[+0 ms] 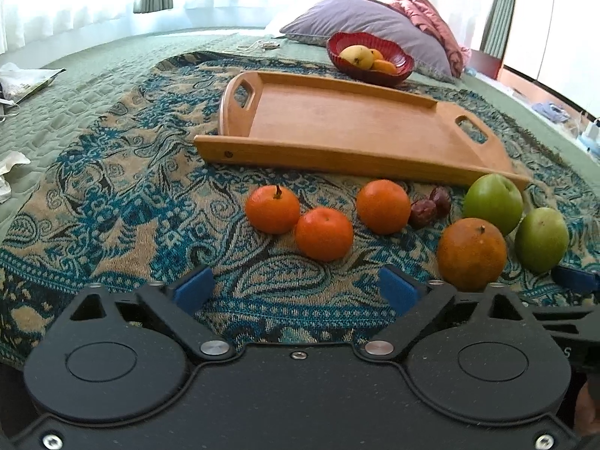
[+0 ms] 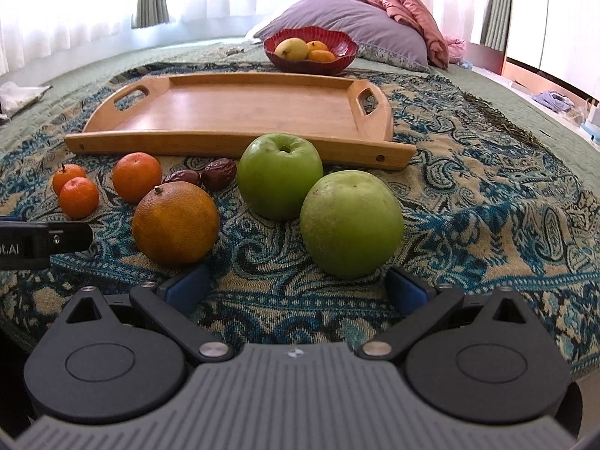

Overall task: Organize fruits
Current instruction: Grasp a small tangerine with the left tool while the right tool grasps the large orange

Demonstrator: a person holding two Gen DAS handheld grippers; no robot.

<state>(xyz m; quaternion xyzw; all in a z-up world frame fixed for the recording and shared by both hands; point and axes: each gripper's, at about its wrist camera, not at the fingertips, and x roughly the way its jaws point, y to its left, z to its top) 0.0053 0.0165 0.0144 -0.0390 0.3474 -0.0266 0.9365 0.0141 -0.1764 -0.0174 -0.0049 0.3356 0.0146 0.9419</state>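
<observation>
On a patterned cloth lie three small mandarins [image 1: 324,233], a larger dull orange [image 1: 471,253] [image 2: 175,223], two dates [image 1: 431,206] [image 2: 204,176] and two green apples [image 1: 493,202] [image 2: 351,223]. Behind them sits an empty wooden tray [image 1: 337,120] [image 2: 240,108]. A red bowl [image 1: 369,58] [image 2: 310,49] with yellow and orange fruit stands beyond it. My left gripper [image 1: 296,292] is open and empty, just short of the mandarins. My right gripper [image 2: 296,290] is open and empty, just short of the nearer apple.
The cloth covers a green quilted bed [image 1: 75,105]. A purple pillow [image 1: 360,18] and a pink cloth [image 2: 412,7] lie behind the bowl. Papers [image 1: 22,82] lie at the far left. The left gripper's side shows in the right wrist view [image 2: 41,240].
</observation>
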